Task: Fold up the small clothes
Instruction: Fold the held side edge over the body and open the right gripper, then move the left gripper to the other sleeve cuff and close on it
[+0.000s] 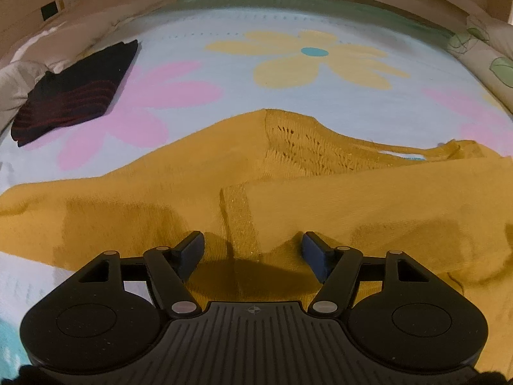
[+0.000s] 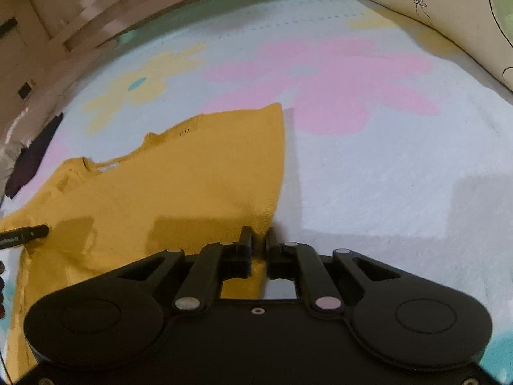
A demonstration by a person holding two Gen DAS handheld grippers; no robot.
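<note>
A mustard knit garment (image 1: 198,173) lies spread on a pale blue bedspread (image 1: 288,25) printed with pink and yellow flowers. A folded dark striped garment (image 1: 77,89) sits well apart near the bedspread's edge; a floral pillow (image 2: 449,9) borders the far side. The left gripper (image 1: 253,250) hovers over the knit, jaws wide and empty. The right gripper (image 2: 258,239) pinches the knit's near edge, jaws nearly together.

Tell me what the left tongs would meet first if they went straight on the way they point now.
Most likely the mustard-yellow knitted garment: the open left tongs point down at it, with nothing visible between. How near is unclear.
</note>
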